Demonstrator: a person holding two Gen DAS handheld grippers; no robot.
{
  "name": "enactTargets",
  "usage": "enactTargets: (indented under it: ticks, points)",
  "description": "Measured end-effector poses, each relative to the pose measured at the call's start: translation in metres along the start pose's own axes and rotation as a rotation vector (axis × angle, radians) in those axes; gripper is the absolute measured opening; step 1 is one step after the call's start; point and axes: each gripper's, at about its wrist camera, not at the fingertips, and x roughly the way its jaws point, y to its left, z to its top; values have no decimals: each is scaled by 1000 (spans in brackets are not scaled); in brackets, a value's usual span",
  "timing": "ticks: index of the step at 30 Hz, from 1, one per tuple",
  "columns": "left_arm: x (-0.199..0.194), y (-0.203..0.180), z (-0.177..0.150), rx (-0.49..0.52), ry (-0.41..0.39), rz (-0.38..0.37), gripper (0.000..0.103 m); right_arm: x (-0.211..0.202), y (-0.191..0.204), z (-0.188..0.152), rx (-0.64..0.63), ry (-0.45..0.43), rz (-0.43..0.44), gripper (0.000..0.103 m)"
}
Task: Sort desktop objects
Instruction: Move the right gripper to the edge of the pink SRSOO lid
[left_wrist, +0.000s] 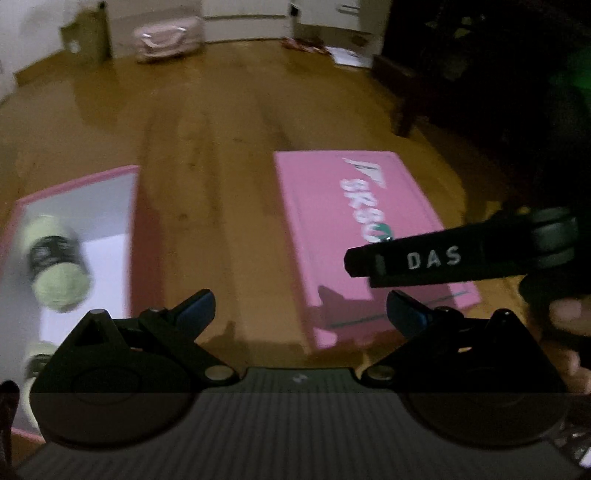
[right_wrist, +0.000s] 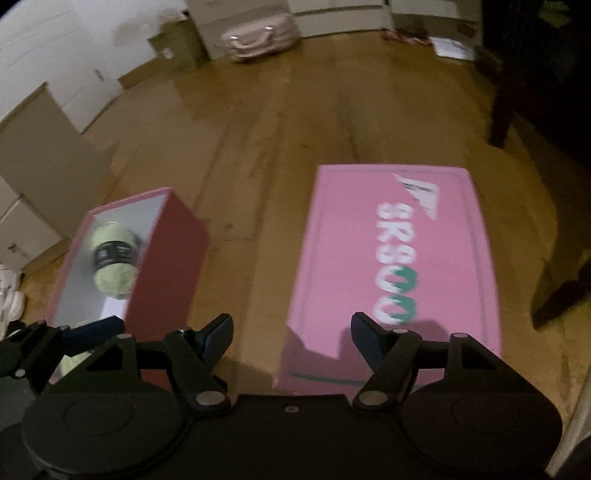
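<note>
An open pink box (left_wrist: 135, 236) (right_wrist: 166, 251) lies at the left on the wooden floor. A pale green bottle with a dark label (left_wrist: 55, 262) (right_wrist: 112, 258) lies inside it. A second pale green item (left_wrist: 37, 360) shows lower in the box. The pink lid with white "SR800" lettering (left_wrist: 332, 221) (right_wrist: 347, 258) lies at the right. My left gripper (left_wrist: 300, 310) is open and empty above the floor between box and lid. My right gripper (right_wrist: 291, 334) is open and empty near the lid's front edge. The right gripper's side, marked "DAS" (left_wrist: 436, 258), shows in the left wrist view.
A pink suitcase (left_wrist: 168, 37) (right_wrist: 258, 35) and cardboard boxes (left_wrist: 88, 37) stand at the far wall. Dark furniture (left_wrist: 480, 74) (right_wrist: 535, 92) stands at the right. Flat cardboard (right_wrist: 44, 158) leans at the left. Papers (left_wrist: 347, 55) lie on the far floor.
</note>
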Motion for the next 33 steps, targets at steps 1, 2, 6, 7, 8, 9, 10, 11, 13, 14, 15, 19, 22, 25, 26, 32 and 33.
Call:
enactTargets:
  ticks: [1, 2, 6, 7, 8, 9, 10, 11, 13, 14, 15, 19, 22, 25, 26, 32, 33]
  points:
    - [4, -3, 1, 5, 6, -15, 101, 0, -5, -1, -2, 1, -24, 76]
    - [8, -6, 1, 13, 7, -17, 101, 1, -8, -3, -10, 1, -56, 76]
    - [17, -13, -2, 17, 16, -15, 101, 6, -20, -8, -16, 0, -97, 76]
    - [20, -14, -3, 13, 16, -26, 101, 8, -24, -9, -4, 2, -97, 76]
    - [21, -13, -3, -2, 9, -38, 101, 10, -28, -9, 9, 5, -100, 76]
    - [23, -13, -4, -16, 2, -50, 101, 11, -32, -10, 22, 8, -103, 76]
    - [26, -13, -4, -26, 3, -63, 101, 13, -37, -11, 35, 9, -110, 76]
    - [29, -14, -4, -36, 4, -75, 101, 13, -41, -13, 45, 7, -117, 76]
    - [36, -18, -6, -32, 16, -89, 101, 15, -52, -17, 52, -13, -132, 76]
    - [39, -21, -6, -25, 18, -91, 101, 17, -59, -19, 56, -12, -158, 76]
    - [42, -24, -7, -18, 20, -93, 101, 17, -65, -21, 67, -7, -191, 76]
    - [55, -33, -8, -4, 24, -103, 101, 20, -89, -27, 116, -2, -251, 76]
    - [64, -39, -9, 20, 28, -103, 101, 26, -98, -32, 167, -7, -185, 76]
    - [73, -42, -9, 22, 34, -115, 101, 33, -97, -33, 156, -15, -168, 76]
    - [75, -42, -9, 19, 35, -120, 101, 34, -95, -33, 146, -17, -168, 76]
    - [86, -38, -8, -9, 43, -137, 101, 40, -95, -26, 108, -36, -116, 83]
    - [88, -37, -7, -16, 44, -142, 101, 42, -96, -23, 95, -39, -123, 83]
